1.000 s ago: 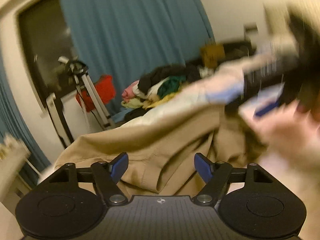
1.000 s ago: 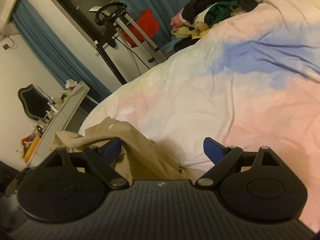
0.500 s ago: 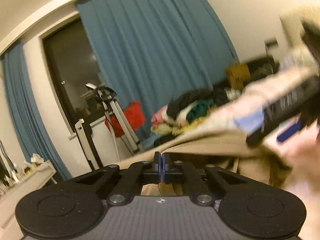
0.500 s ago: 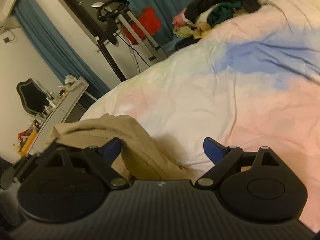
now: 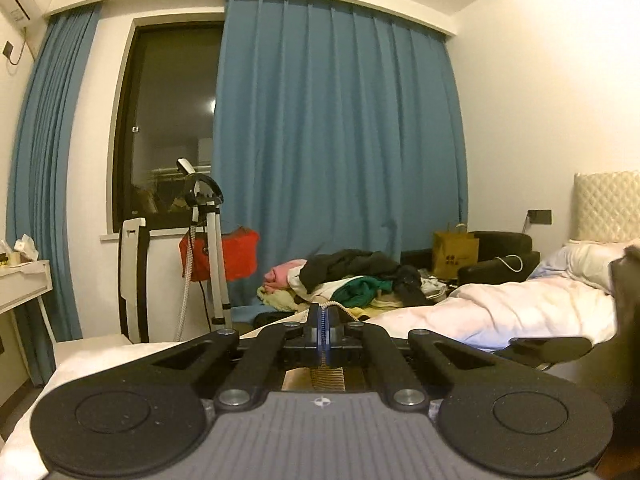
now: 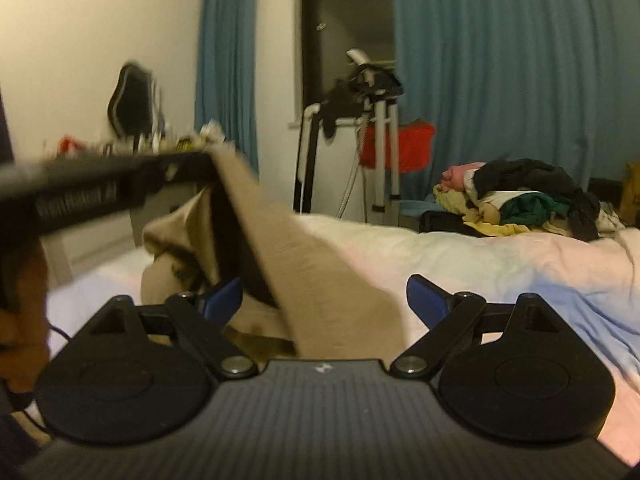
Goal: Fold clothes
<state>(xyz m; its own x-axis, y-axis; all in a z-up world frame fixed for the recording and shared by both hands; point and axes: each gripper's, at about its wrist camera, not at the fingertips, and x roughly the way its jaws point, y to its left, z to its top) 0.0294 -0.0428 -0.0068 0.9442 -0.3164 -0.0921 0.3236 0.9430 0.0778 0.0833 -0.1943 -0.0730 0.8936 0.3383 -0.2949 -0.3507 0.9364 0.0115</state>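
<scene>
A beige garment hangs over the bed, lifted at one edge. My left gripper is shut on that edge; a ribbed beige strip shows between and below its jaws. In the right wrist view the left gripper is a blurred dark bar at upper left, holding the cloth up. My right gripper is open, and the hanging cloth passes between its blue fingers without being pinched.
The bed has a white, pink and blue duvet. A pile of mixed clothes lies at its far side. A white stand and a red bag are by the blue curtain. A dresser stands at left.
My left gripper shut on the beige garment's edge and lifted it. Both cameras tilted up toward the curtain. The cloth now hangs between my right gripper's open fingers.
</scene>
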